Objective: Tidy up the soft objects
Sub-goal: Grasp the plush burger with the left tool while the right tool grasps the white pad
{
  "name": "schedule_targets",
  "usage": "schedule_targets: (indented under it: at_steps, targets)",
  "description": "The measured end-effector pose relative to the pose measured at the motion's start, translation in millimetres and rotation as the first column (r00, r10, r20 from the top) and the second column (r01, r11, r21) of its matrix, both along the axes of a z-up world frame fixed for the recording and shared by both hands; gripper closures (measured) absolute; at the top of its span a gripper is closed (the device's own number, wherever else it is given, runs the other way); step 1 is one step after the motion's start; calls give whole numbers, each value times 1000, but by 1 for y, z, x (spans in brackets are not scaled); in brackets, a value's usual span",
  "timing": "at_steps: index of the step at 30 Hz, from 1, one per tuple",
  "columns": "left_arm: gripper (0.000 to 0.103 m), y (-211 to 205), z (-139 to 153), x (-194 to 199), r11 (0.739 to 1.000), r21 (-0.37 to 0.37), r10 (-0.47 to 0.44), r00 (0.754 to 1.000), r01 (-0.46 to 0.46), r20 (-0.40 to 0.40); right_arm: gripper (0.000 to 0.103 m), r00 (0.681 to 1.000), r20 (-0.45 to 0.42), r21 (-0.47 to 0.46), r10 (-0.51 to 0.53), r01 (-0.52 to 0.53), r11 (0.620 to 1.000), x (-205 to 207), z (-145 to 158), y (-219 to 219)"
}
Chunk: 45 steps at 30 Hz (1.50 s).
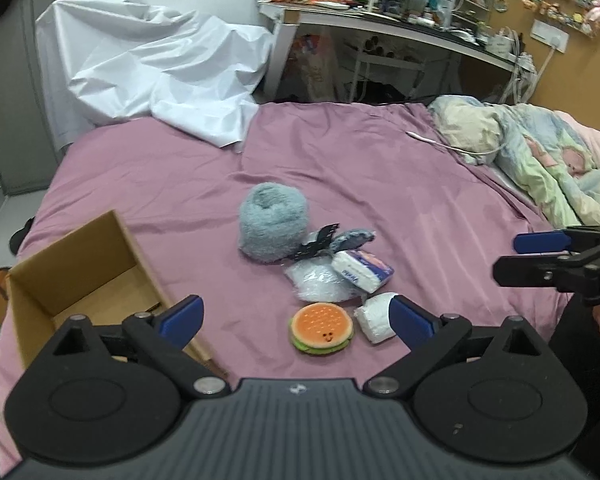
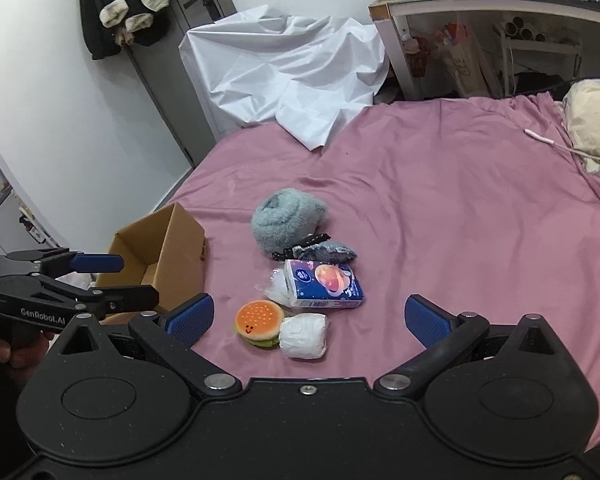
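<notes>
cardboard box (image 1: 80, 280) open, left on pink bed (image 1: 380, 168). left gripper (image 1: 296, 316) spread wide, empty. centre pile: grey fluffy roll (image 1: 272, 224), tissue pack (image 2: 324, 284), burger plush (image 1: 322, 330) touching white bundle (image 2: 303, 336). right gripper (image 2: 308, 316) wide, empty.

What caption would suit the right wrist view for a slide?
Open right tool above a burger plush, tissue pack and fluffy grey-blue roll beside a cardboard box.

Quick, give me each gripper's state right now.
Left gripper: open, holding nothing, above the burger plush.
Right gripper: open, holding nothing, over the pile of soft things on the bed.
</notes>
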<state>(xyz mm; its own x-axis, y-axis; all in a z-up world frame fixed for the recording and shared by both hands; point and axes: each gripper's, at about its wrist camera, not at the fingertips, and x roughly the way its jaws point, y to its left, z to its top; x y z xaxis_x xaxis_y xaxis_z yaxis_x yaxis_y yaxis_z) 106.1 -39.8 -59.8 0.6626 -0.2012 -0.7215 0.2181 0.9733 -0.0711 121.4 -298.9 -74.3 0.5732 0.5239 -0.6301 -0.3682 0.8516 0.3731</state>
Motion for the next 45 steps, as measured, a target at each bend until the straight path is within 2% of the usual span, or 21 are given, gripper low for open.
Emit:
schedule_targets:
  at_steps: [4,11,18,30,38,41,44,45]
  targets:
    - [8,-6,-10,8,999,-10,-32,999,32,-6,3,1000,-25,-2,-17,17,1000,7,-7,4]
    - [18,-9,-31,24,999,-35,-33,999,32,-29,9,997,-67,4,-36,37,999,15,-23,13]
    - [28,-15,-49,36,998,-33,-50,997,48,-63,22,986,-149,28,-70,76,997,27,-43,19]
    - [29,-27,-92,52,997,-28,-77,985,73,-152,33,949,-300,45,-100,119,992,45,-78,29]
    - [29,-33,-112,62,998,-23,-64,978,61,-197,34,931,-351,65,-100,131,989,51,-91,41]
    - [37,-33,-117,64,999,-27,-51,976,46,-211,34,929,-354,56,-110,139,989,52,-96,47]
    - [47,-32,-119,64,999,-39,-34,975,26,-220,45,923,-364,56,-127,158,986,52,-101,50]
    - [48,-31,-119,64,999,-44,-27,975,18,-220,55,918,-373,54,-138,170,984,53,-103,49]
